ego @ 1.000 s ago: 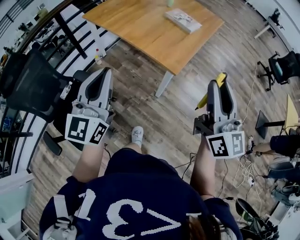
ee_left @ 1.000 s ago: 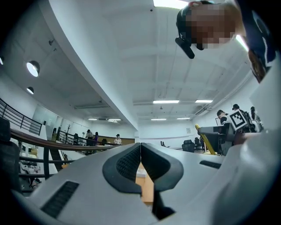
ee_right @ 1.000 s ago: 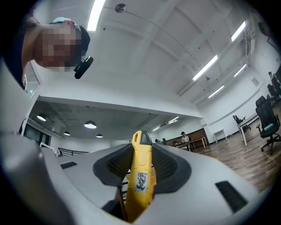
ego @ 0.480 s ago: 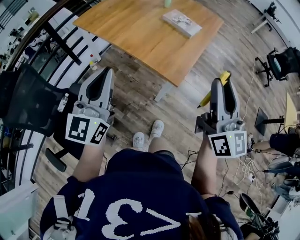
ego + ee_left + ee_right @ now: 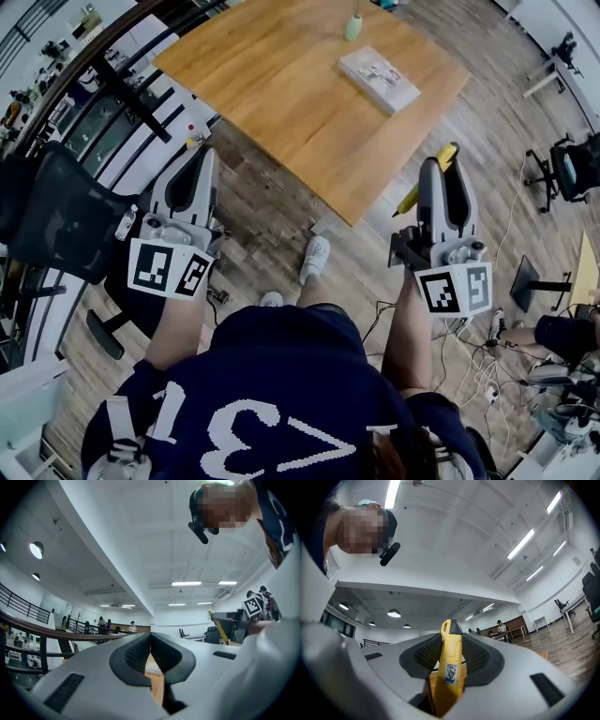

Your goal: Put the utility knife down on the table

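Wooden desk (image 5: 281,84), landmark.
Person in a navy shirt (image 5: 272,403) stands off the desk's near corner; the white print on the back is not surely legible.
Black office chair (image 5: 56,216) sits left of the desk.
Left tool (image 5: 202,157) is off the desk's left edge, over floor; jaws together, nothing between them.
Right tool (image 5: 439,167) is off the desk's right edge, clamped on a yellow utility knife (image 5: 450,667) held in the air, clear of the desk. Its small white sticker has an unreadable black scrawl.
Flat white box (image 5: 380,80) lies on the desk's far part, with a green bottle (image 5: 354,26) beyond it.
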Motion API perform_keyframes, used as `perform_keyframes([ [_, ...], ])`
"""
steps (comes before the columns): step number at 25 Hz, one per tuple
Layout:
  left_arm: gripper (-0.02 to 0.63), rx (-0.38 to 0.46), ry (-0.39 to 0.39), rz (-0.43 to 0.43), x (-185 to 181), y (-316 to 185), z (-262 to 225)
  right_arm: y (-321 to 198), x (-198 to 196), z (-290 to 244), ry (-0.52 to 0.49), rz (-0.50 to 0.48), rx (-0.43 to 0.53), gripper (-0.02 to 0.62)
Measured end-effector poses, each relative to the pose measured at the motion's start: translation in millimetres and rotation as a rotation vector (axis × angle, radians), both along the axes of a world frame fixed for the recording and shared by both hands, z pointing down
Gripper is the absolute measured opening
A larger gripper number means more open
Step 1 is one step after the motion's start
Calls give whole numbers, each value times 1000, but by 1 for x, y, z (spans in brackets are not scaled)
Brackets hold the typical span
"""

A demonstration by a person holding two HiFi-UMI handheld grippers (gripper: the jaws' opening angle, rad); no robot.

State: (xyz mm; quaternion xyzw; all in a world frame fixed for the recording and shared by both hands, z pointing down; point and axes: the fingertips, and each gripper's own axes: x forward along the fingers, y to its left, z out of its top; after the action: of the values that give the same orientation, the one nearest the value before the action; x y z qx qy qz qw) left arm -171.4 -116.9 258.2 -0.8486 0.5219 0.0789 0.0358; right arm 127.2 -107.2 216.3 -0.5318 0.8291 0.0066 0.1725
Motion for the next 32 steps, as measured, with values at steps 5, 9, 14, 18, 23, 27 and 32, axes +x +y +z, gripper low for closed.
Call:
perform_keyframes([
  [5, 15, 13, -9, -39, 34, -73, -5, -86, 38, -10, -11, -36, 14, 146],
  [9, 15, 14, -2, -64, 61, -115, -2, -139, 60, -6, -19, -73, 2, 146],
  [14, 15, -5, 2, -63, 82, -141, 8, -172, 64, 7, -13, -104, -33, 146],
  [18, 15, -29, 5, -43, 90, -170, 15, -196, 65, 20, -15, -101, -69, 146],
  [23, 15, -36, -20, 45, 106, -200, 27, -219, 57, 43, 20, -73, -130, 146],
  [27, 15, -45, -72, 72, 114, -227, 47, -251, 47, 97, 9, -78, -259, 146],
  [32, 15, -99, -88, 103, 117, -256, 85, -279, 34, 196, 118, -48, -482, 146],
])
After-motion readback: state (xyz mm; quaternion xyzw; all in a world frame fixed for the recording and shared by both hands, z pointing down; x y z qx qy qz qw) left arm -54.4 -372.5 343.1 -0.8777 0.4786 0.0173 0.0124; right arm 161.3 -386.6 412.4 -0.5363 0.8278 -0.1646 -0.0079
